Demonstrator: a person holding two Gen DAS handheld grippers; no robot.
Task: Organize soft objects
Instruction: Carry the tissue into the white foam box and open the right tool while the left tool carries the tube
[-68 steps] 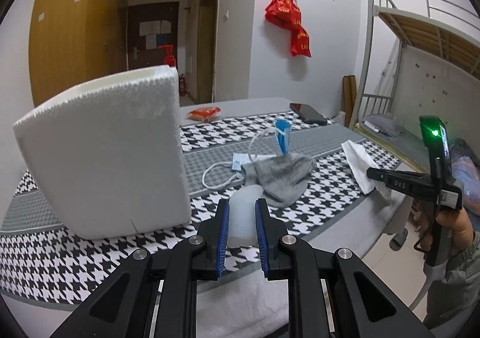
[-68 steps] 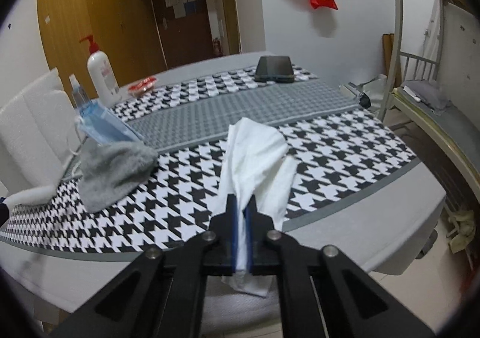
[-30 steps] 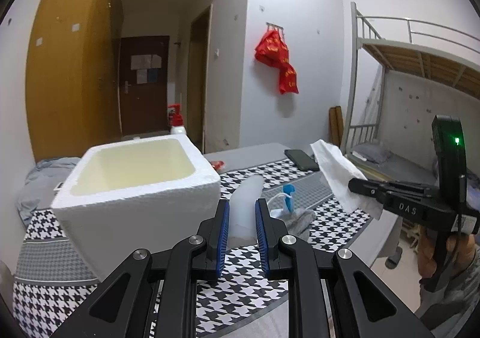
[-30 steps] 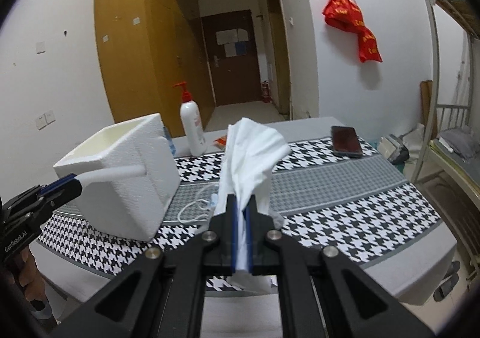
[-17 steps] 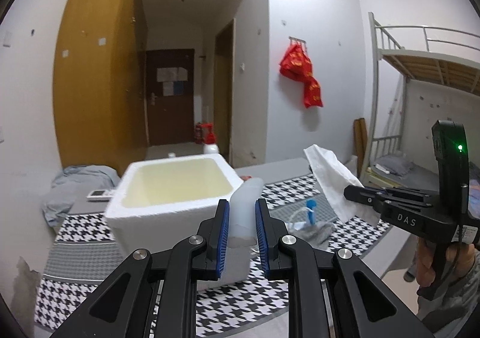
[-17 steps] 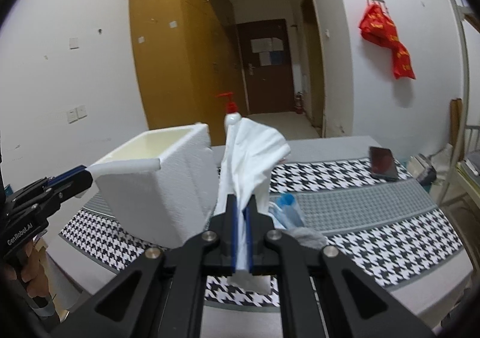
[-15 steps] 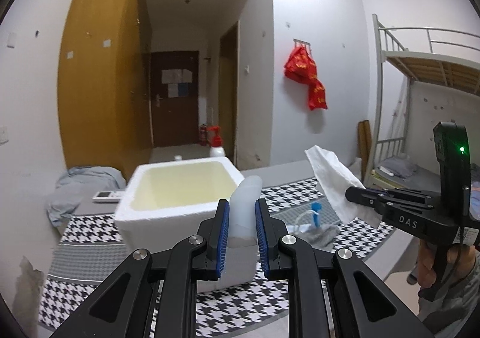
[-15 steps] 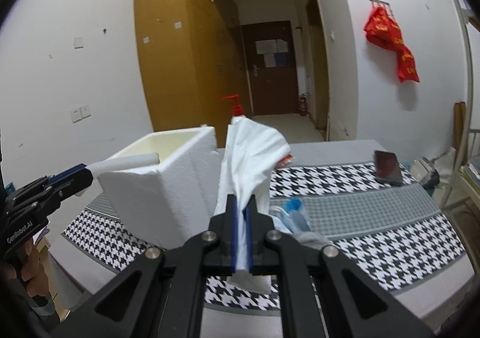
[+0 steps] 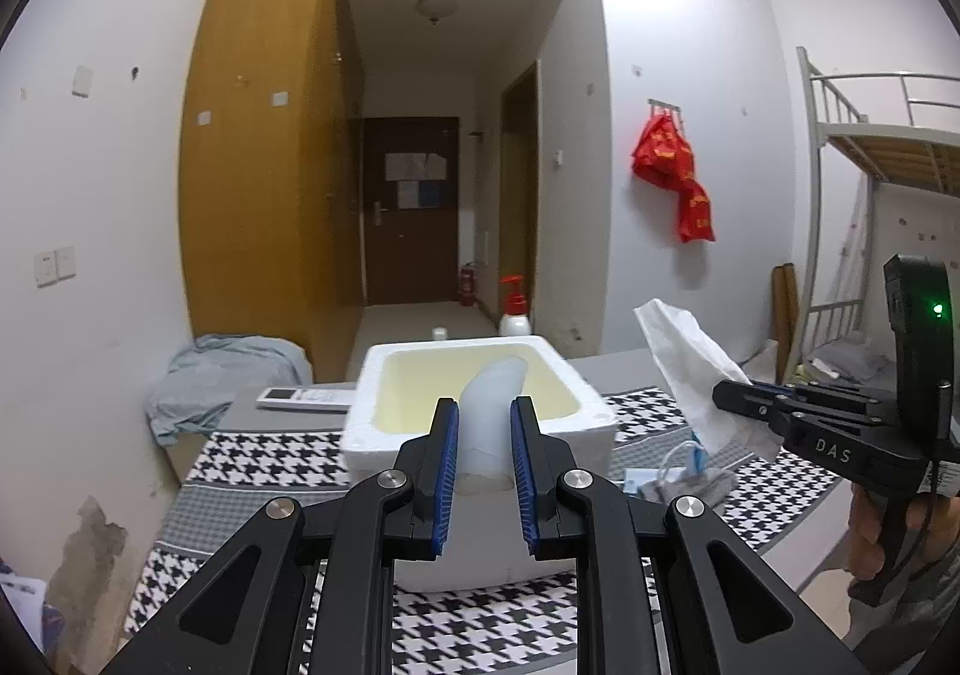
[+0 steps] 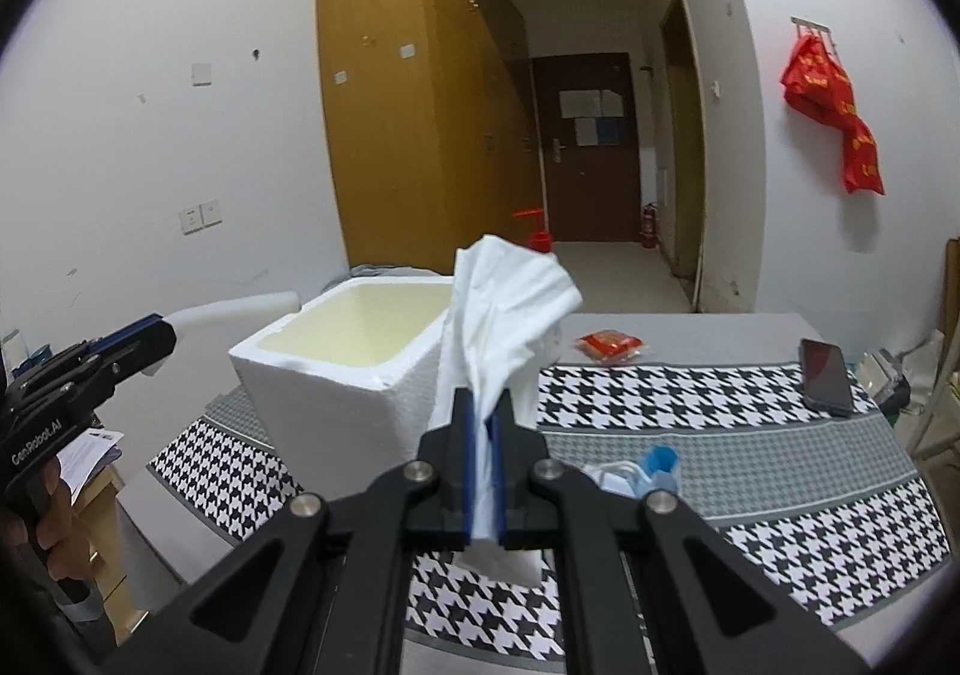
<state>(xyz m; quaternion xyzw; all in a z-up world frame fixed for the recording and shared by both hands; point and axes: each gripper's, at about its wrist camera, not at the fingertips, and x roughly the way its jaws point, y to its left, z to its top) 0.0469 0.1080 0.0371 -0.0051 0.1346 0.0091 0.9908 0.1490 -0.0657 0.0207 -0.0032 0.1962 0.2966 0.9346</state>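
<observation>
Foam box point(image 9: 480, 435) sits dead ahead of the left gripper point(image 9: 485, 471), clamped on a pale soft piece point(image 9: 489, 423), seemingly foam. Right gripper point(image 10: 485, 471), clamped on white cloth point(image 10: 504, 315), has the box to its left; the left hand looks nearer.

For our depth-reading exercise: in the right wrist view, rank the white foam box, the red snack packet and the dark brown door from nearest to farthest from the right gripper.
1. White foam box, just left of the right gripper.
2. Red snack packet, farther back on the table, right of centre.
3. Dark brown door, at the hallway's far end.
</observation>
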